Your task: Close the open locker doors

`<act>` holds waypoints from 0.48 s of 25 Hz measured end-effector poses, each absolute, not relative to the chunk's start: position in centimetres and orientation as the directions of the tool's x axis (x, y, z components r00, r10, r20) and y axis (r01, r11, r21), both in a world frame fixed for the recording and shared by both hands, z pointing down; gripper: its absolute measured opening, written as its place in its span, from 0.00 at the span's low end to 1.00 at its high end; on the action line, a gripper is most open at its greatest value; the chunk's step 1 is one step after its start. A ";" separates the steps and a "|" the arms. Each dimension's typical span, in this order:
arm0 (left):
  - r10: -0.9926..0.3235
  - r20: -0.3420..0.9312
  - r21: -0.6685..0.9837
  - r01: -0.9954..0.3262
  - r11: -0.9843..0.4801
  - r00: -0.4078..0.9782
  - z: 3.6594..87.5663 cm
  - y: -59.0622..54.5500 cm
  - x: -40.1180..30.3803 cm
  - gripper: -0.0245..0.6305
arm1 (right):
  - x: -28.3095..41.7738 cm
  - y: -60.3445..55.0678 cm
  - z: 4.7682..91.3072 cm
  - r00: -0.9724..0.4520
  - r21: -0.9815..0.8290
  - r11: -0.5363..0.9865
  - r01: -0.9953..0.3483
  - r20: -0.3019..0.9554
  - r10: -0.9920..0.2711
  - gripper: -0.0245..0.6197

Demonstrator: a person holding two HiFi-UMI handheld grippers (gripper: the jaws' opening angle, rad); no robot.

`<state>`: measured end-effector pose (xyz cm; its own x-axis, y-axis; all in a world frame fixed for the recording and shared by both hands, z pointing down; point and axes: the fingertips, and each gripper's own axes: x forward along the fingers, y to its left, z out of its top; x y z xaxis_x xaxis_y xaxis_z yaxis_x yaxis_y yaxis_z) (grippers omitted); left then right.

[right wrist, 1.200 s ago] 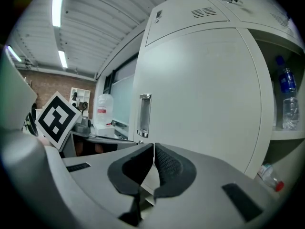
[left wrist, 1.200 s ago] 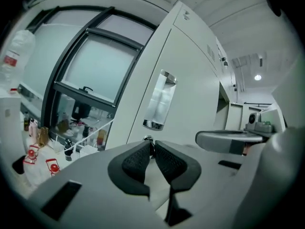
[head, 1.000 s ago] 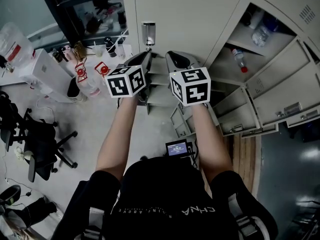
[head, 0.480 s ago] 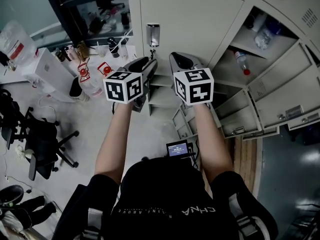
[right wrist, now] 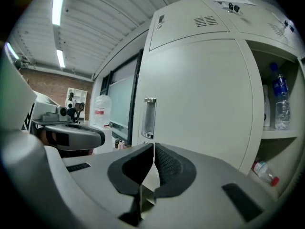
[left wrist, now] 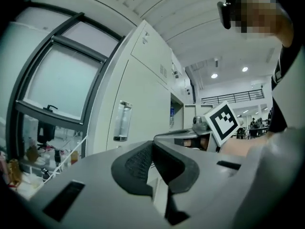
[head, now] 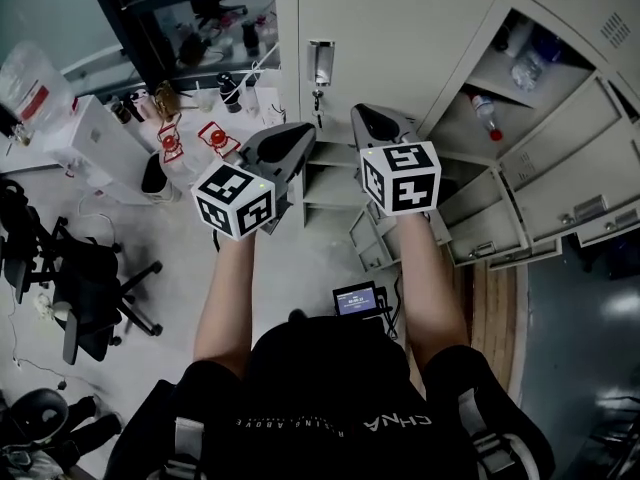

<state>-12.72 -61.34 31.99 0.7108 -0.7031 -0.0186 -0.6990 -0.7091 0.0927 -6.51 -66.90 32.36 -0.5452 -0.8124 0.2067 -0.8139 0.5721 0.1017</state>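
Left gripper (left wrist: 152, 157) and right gripper (right wrist: 153, 159) are closed, empty; pushed too hard, the pale grey metal locker door (head: 575, 183) at right may rebound.

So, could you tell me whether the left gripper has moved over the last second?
Yes. The left gripper has drawn back toward the person and leftward, farther from the locker door handle.

Two grippers (left wrist: 152, 162) (right wrist: 153, 166), two bottles (right wrist: 279, 101) (right wrist: 265, 172), one tall closed locker door (head: 400, 38).
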 end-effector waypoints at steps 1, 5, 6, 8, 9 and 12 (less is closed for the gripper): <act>-0.695 -0.033 0.084 -0.691 -0.718 0.718 31.7 -60.8 -12.8 0.07 | -6.6 -66.3 32.2 -0.540 0.103 0.566 -0.818 0.201 -0.817 0.09; -0.672 -0.052 0.030 -0.672 -0.740 0.739 30.9 -58.9 -13.2 0.07 | -6.6 -63.7 31.7 -0.512 0.118 0.537 -0.835 0.188 -0.838 0.09; -0.669 -0.043 0.013 -0.669 -0.743 0.742 31.0 -58.6 -13.3 0.07 | -6.5 -63.0 31.8 -0.501 0.123 0.527 -0.841 0.192 -0.844 0.09; -0.659 -0.034 -0.003 -0.660 -0.752 0.751 31.3 -57.9 -13.4 0.07 | -5.9 -61.7 32.1 -0.479 0.128 0.507 -0.852 0.202 -0.855 0.09; -0.654 -0.034 -0.005 -0.655 -0.756 0.756 31.4 -57.6 -13.3 0.07 | -5.4 -61.0 32.3 -0.467 0.129 0.498 -0.858 0.207 -0.859 0.09; -0.643 -0.049 -0.001 -0.644 -0.765 0.764 31.5 -56.6 -12.2 0.07 | -3.5 -59.1 32.6 -0.437 0.141 0.471 -0.871 0.218 -0.873 0.09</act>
<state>-12.23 -56.59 31.50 0.7641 -0.6432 -0.0487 -0.6440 -0.7650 -0.0013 -3.54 -59.15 32.60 -0.4373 -0.8725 0.2180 -0.8706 0.4715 0.1405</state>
